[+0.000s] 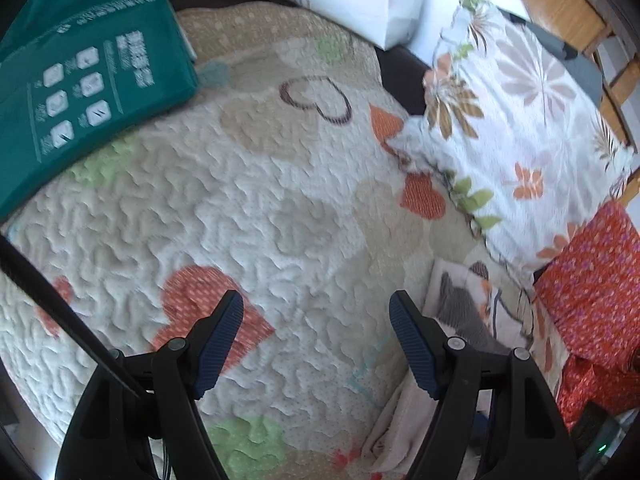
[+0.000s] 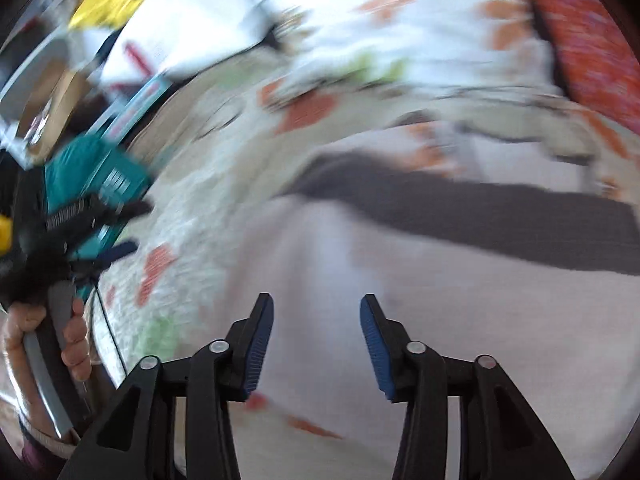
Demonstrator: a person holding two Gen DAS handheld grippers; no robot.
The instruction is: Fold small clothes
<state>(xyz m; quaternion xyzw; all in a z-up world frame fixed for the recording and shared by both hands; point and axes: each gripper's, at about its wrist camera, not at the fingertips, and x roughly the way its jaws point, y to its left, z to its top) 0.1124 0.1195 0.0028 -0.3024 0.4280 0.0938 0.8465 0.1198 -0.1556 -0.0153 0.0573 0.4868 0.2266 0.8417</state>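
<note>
Green bag (image 1: 84, 80): upper left of my left view, lying on the quilt (image 1: 256, 208).
Left gripper (image 1: 316, 344): I see its jaws apart over bare quilt, nothing between them.
Small garment (image 1: 472, 312): pale with a grey patch, lower right, beside the flowered pillow (image 1: 520, 120).
Right gripper (image 2: 317, 344): blurred view; jaws parted, empty, above pale cloth (image 2: 440, 320).

Quilt (image 1: 248, 208): stitched cloth, puckered and rough, matt, with printed hearts. Pillow (image 1: 520, 120): smooth woven cloth with a floral print, matt. Teal package (image 1: 80, 80): smooth, slight sheen, looks like plastic film or coated card. Red cloth (image 1: 592, 280): matt, fine printed pattern. Small garment (image 1: 472, 312): soft pale cloth, grey print. Left gripper (image 1: 316, 344) pads: ribbed blue, rubber-like; frame is matt black plastic. Right gripper (image 2: 317, 344): same finish; the pale cloth below it is blurred.
</note>
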